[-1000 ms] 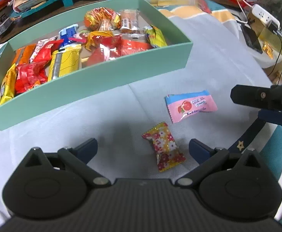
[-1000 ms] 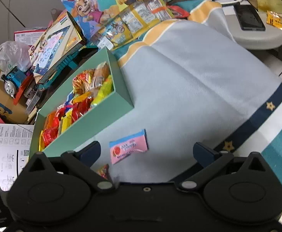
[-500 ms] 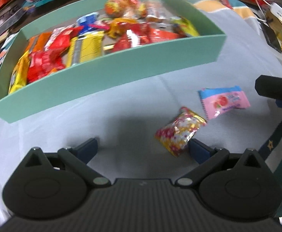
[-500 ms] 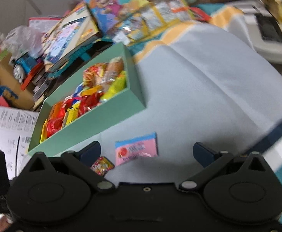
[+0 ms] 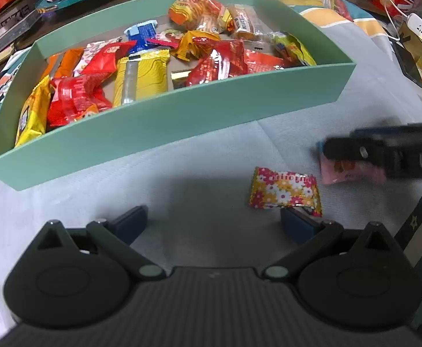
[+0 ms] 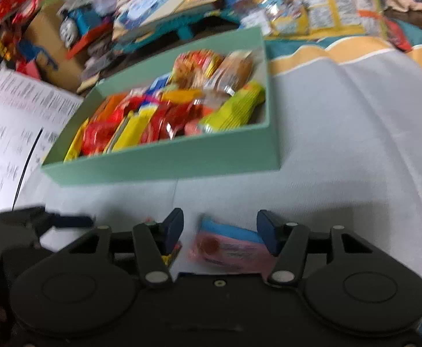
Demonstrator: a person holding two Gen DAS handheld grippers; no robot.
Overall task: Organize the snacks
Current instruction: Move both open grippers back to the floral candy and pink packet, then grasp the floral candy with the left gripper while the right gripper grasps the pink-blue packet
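Observation:
A mint-green box [image 5: 182,127] holds several wrapped snacks. On the grey cloth in front of it lies a flowered yellow-and-red candy [image 5: 284,192]; its near edge rests at the right fingertip of my open left gripper [image 5: 215,222], not between the fingers. To its right is a pink candy packet [image 5: 352,170], half hidden under my blurred right gripper. In the right wrist view the pink packet [image 6: 228,248] lies between the fingers of my right gripper [image 6: 221,231]. Its jaws are closing, and a gap still shows at the left pad. The box [image 6: 167,159] stands just beyond.
Books, a toy train [image 6: 75,26] and printed sheets [image 6: 11,121] crowd the ground behind and left of the box. A power strip [image 5: 421,27] and a dark phone [image 5: 410,63] lie at the far right. The cloth's dark star-trimmed border [image 5: 418,211] runs at the right.
My right gripper swung left and rolled until it straddled the pink packet, and its jaws narrowed. The left gripper drifted, so the flowered candy, now turned crosswise, lies by its right finger.

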